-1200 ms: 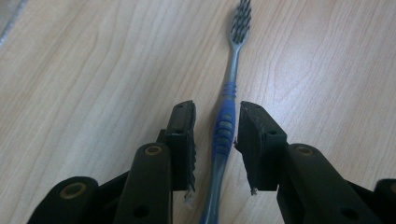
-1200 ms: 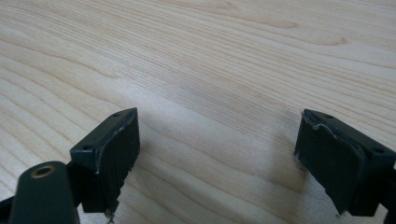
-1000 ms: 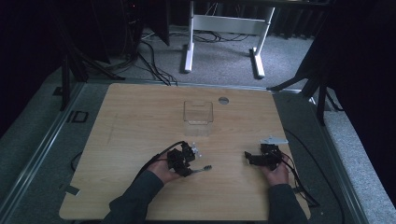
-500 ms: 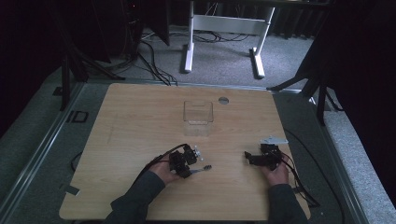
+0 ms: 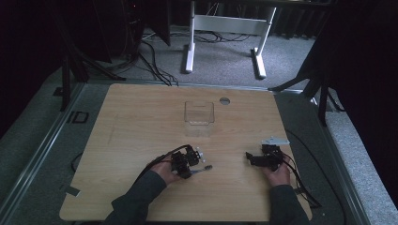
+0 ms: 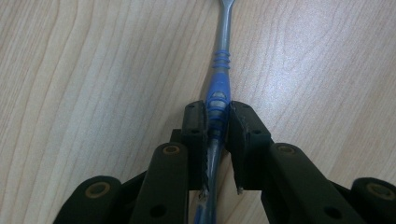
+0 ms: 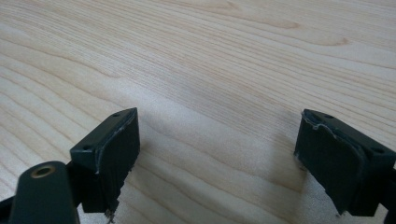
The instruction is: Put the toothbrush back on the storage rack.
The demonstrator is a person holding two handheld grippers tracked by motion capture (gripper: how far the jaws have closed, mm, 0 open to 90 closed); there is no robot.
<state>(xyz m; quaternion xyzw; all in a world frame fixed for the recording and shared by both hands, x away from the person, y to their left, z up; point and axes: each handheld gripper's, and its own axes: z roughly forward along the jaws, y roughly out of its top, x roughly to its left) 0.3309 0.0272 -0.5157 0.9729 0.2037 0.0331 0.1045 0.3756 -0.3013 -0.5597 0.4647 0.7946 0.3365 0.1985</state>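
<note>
Toothbrush handle now pinched in left gripper jaws, barely shifted on the bench over the last second. Right gripper idle, jaws wide apart, empty. Lift toward clear box likely next.

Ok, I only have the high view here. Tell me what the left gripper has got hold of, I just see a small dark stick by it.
Observer: The left gripper view shows the left gripper shut on a toothbrush, clamped at the blue grip part of its handle.
Operator: Now give me how it lies.
Observer: It lies flat on the wooden table, its grey neck running straight out ahead of the jaws.
Operator: Report the right gripper too.
Observer: The right gripper view shows the right gripper open, jaws wide apart with bare wood between them.
</note>
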